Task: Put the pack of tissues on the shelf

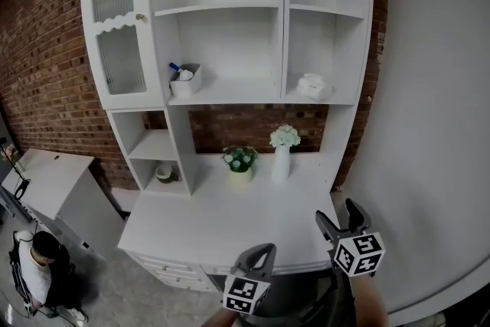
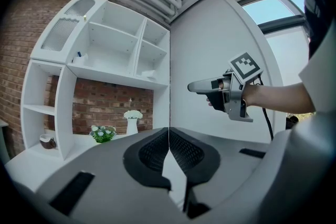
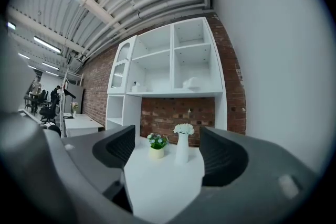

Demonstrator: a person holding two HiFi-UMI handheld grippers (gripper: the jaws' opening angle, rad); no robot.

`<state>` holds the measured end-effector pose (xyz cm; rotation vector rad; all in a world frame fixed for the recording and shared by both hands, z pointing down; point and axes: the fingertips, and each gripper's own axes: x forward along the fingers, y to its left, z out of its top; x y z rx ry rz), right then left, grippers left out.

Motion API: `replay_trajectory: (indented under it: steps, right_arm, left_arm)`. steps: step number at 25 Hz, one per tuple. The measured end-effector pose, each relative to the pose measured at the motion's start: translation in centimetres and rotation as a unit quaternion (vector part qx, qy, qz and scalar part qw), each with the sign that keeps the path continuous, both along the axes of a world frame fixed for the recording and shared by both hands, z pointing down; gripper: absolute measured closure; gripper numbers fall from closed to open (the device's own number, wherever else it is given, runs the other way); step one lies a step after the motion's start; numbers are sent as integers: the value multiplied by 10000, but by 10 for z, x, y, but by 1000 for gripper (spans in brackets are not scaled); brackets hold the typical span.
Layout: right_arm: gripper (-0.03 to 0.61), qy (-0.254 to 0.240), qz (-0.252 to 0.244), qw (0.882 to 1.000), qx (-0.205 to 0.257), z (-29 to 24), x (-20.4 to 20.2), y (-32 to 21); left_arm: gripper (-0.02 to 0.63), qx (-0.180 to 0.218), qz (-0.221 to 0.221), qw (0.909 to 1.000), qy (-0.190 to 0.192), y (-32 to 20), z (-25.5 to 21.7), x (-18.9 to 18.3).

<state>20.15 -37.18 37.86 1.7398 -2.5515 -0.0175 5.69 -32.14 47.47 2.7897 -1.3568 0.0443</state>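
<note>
One pack of tissues (image 1: 314,86) lies shelved, well above the right claw (image 1: 335,210).

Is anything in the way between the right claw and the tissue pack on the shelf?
Nothing visible. The pack of tissues lies in the right compartment of the shelf; the vase and potted plant stand lower, on the desk, beneath the right gripper's line.

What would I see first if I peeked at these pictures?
A tall white shelf unit against a red brick wall fills the head view. On its desk top stand a white vase of white flowers and, beside it, a small potted plant, with a pack of tissues on the right-hand shelf above. At the bottom, two grippers poke in: the left gripper shut, the right gripper open and empty.
</note>
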Motion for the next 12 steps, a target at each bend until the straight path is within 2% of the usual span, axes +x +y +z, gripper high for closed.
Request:
replay_trajectory:
  steps: [7, 12]
  right_arm:
    - [235, 175, -110, 9992, -336, 50, -14, 24]
    - [301, 62, -10, 9988, -492, 73, -16, 37]
  left_arm:
    - [601, -76, 22, 10000, -23, 8, 4, 9]
    - [601, -84, 38, 9999, -52, 13, 8, 13]
